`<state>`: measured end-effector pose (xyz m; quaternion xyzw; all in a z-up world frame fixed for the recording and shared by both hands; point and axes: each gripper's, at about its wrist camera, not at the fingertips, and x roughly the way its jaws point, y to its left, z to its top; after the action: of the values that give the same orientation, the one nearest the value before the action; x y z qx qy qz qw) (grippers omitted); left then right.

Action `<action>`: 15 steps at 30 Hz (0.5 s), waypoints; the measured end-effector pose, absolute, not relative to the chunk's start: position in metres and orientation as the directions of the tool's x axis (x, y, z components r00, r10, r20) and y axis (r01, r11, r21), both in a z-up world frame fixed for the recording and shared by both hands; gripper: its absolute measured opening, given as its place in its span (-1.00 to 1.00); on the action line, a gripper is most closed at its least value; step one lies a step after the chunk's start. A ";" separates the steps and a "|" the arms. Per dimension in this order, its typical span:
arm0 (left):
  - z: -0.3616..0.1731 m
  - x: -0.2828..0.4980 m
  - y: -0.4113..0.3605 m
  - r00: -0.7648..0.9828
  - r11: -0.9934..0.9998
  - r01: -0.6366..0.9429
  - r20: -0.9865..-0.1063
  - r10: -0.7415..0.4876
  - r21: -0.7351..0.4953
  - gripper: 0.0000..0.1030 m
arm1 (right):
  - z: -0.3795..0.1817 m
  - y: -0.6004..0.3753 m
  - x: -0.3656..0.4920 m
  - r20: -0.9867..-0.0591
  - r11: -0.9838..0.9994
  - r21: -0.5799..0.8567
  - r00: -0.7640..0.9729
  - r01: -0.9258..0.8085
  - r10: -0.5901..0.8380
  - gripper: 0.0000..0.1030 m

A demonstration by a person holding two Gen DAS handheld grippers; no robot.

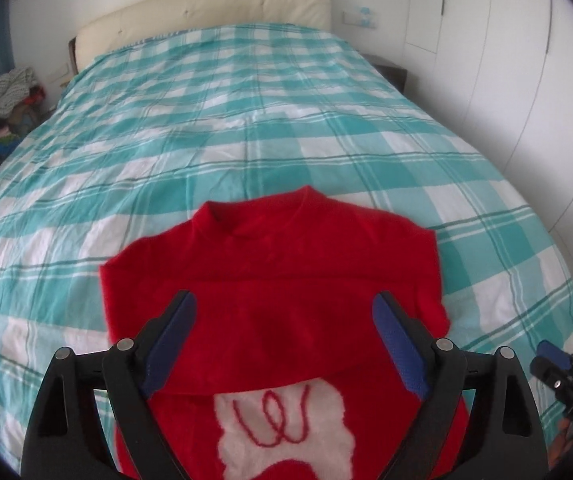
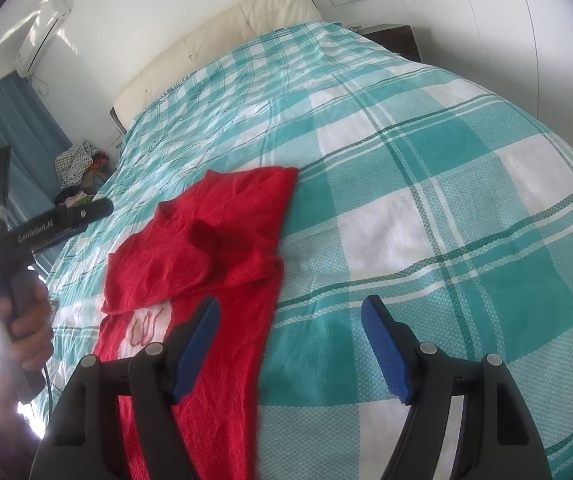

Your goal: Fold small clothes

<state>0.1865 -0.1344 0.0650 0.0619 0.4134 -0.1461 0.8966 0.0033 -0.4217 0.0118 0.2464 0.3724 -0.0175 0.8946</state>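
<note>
We hover both grippers over a red sweater on the bed.

The bed (image 1: 246,128), under its teal-and-white check cover, fills both our views, with a cream headboard (image 1: 206,12) at the far end and a heap of clothes (image 1: 10,112) beside its far left side. The sweater (image 1: 270,272) lies flat on the near part of the cover, neck away from us, both sleeves folded across the chest, a white patch (image 1: 286,432) with red stitching showing below them. Our left gripper (image 1: 284,340) hangs above the sweater's middle with its jaws spread wide, gripping nothing. Our right gripper (image 2: 290,344) is likewise spread and empty, its left finger (image 2: 196,344) over the sweater's right edge, the other over bare cover.
</note>
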 end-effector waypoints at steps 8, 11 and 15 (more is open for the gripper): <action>0.002 0.184 0.063 0.576 0.996 -0.057 -0.813 0.083 0.062 0.88 | 0.003 -0.424 0.005 -0.716 0.878 0.398 0.688 0.267 0.116 0.41; -0.036 0.181 0.123 0.537 0.979 -0.183 -0.825 0.175 0.088 0.88 | -0.011 -0.423 0.011 -0.754 0.891 0.338 0.654 0.302 0.064 0.41; -0.065 0.179 0.149 0.498 0.975 -0.199 -0.846 0.191 0.103 0.88 | -0.030 -0.424 0.018 -0.794 0.908 0.226 0.606 0.354 -0.039 0.41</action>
<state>0.1794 0.1491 -0.0646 -0.0043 0.4882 0.1128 0.8654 0.0176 -0.4238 -0.0298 0.1835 0.4294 -0.1118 0.8772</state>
